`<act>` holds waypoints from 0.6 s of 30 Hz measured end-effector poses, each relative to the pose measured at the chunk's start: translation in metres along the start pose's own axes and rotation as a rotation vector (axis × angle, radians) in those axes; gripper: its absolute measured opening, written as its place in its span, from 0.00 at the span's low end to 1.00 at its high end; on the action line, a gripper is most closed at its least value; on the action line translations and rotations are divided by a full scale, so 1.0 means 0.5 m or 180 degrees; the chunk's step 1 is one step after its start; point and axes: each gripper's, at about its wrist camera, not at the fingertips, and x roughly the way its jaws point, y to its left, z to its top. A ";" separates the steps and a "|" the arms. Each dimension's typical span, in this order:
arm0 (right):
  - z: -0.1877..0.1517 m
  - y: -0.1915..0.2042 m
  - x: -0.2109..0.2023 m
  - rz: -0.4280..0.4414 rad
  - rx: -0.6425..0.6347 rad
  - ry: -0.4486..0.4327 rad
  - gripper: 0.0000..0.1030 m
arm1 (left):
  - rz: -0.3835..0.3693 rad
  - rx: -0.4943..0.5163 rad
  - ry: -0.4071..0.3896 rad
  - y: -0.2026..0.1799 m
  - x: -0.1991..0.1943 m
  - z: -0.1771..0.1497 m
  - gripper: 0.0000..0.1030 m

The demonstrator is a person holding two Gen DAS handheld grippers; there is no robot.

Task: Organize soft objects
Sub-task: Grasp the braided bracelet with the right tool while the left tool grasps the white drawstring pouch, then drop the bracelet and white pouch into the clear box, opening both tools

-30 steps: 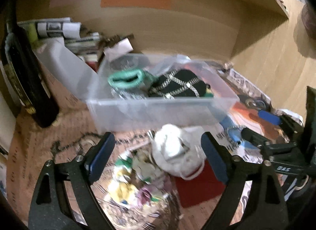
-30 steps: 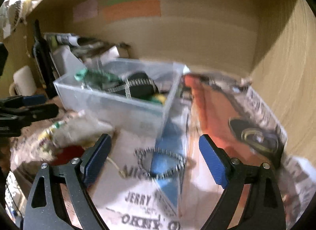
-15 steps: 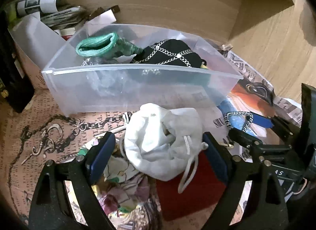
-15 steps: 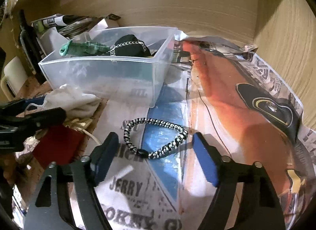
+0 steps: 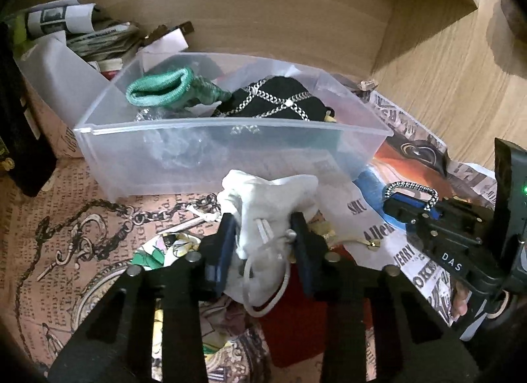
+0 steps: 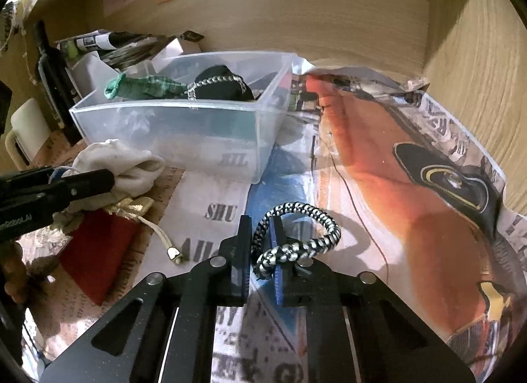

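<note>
My left tongs (image 5: 263,228) pinch a soft, rumpled white drawstring pouch (image 5: 270,198), its cord looping down below the pads. My right tongs (image 6: 260,244) clamp a braided black-and-white cord loop (image 6: 306,234), stiff enough to arch up off the counter. Just beyond both stands a clear plastic bin (image 5: 230,152) holding a ribbed green knit piece (image 5: 161,90) and a black pouch crossed with silver chain (image 5: 273,103). Printed newspaper (image 6: 378,159) covers the counter; wood-grain panels (image 6: 329,14) wall it in.
</note>
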 end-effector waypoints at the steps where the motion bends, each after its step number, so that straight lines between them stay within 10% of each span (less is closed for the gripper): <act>1: 0.001 0.001 -0.004 0.0000 -0.0012 -0.0020 0.10 | 0.0007 -0.0006 -0.0019 0.002 -0.006 0.000 0.29; 18: 0.086 0.031 -0.114 0.0204 -0.0148 -0.0705 0.10 | 0.0053 -0.0032 -0.0669 0.001 -0.133 0.067 0.28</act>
